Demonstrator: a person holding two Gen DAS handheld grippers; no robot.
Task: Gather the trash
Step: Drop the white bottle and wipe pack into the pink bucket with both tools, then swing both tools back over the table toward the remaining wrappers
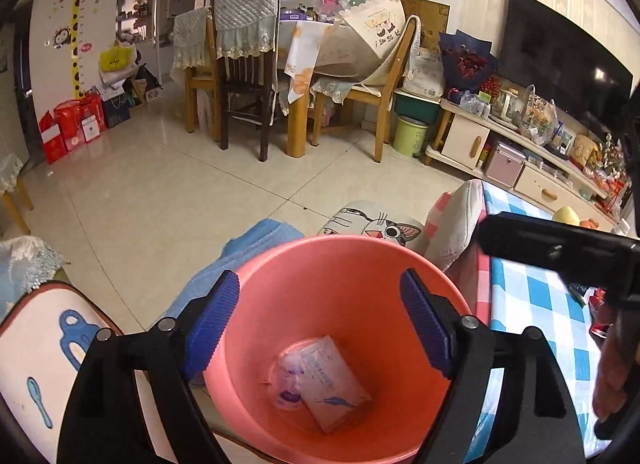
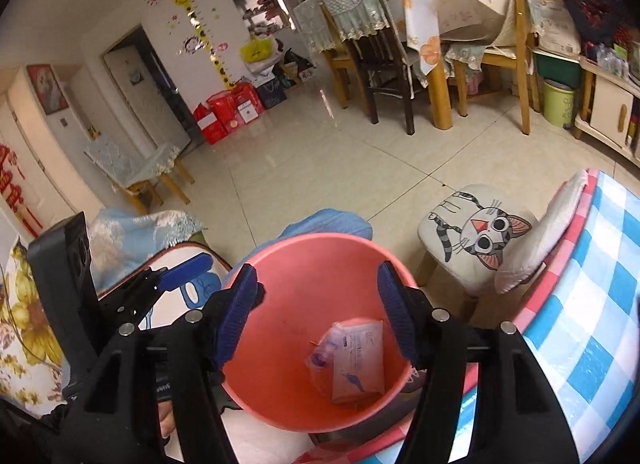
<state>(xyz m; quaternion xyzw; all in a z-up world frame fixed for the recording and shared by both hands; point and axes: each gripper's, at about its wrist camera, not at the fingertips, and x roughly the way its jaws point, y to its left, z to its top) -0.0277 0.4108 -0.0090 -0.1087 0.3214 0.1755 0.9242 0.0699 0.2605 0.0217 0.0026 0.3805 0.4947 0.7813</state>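
Cat-face stool (image 2: 476,240) is standing on the tiled floor (image 1: 168,183), just beside the blue-checked tablecloth (image 2: 592,304). Dining table (image 1: 320,43) with covered chairs (image 1: 244,43) is sitting well behind. Green bin (image 1: 410,135) is standing near the TV cabinet (image 1: 500,151). Red gift boxes (image 2: 224,111) are leaning against the wall.

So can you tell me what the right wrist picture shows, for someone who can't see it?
The open right gripper hangs over a pink bucket with two plastic packets lying at its bottom. The left gripper is at the left, a cat stool and a checked table at the right.
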